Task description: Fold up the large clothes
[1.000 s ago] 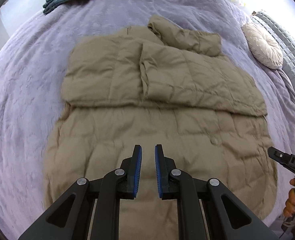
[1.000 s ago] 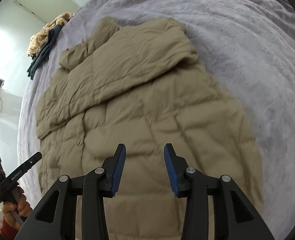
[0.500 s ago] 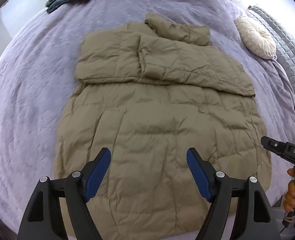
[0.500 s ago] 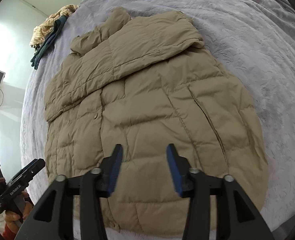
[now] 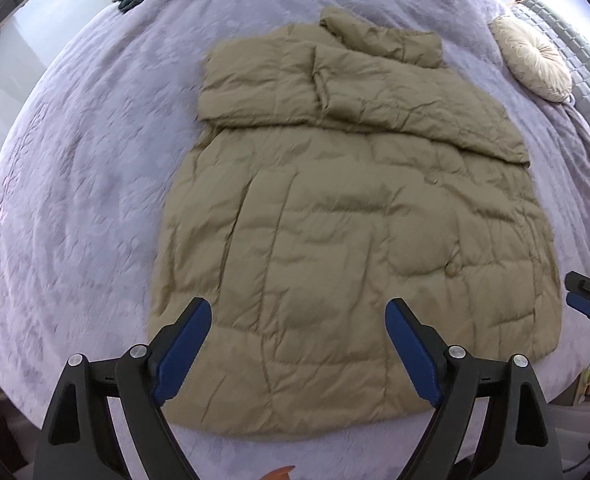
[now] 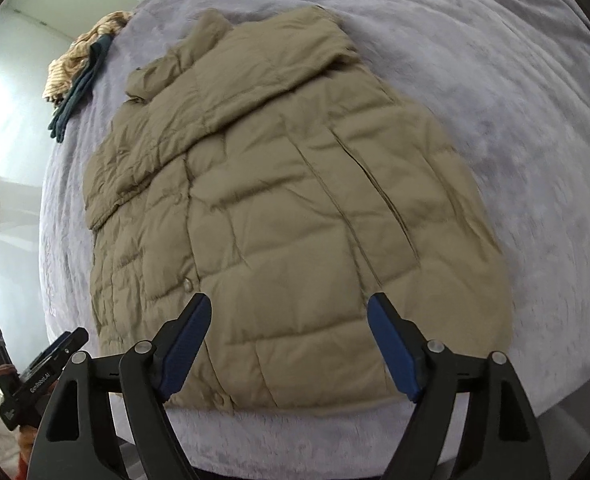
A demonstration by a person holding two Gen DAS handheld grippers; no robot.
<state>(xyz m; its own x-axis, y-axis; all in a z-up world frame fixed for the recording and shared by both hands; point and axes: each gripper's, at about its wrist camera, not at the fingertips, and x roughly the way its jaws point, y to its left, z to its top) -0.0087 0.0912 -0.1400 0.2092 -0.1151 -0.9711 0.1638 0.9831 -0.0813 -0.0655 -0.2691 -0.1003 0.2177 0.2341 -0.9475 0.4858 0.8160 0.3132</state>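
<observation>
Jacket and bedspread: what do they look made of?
Jacket: looks like thin matte nylon-type shell over puffy filling, judging by stitched quilted panels and fine crinkles. Bedspread: seemingly soft plush fleece, with a fuzzy lavender surface and faint embossed pattern.

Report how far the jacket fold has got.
Done: the jacket lies flat on the bed, both sleeves folded across the chest. In hand: nothing; the left gripper and right gripper hover open above the hem, apart from the fabric. Left: grip the hem and fold the body up toward the collar, probably next.
</observation>
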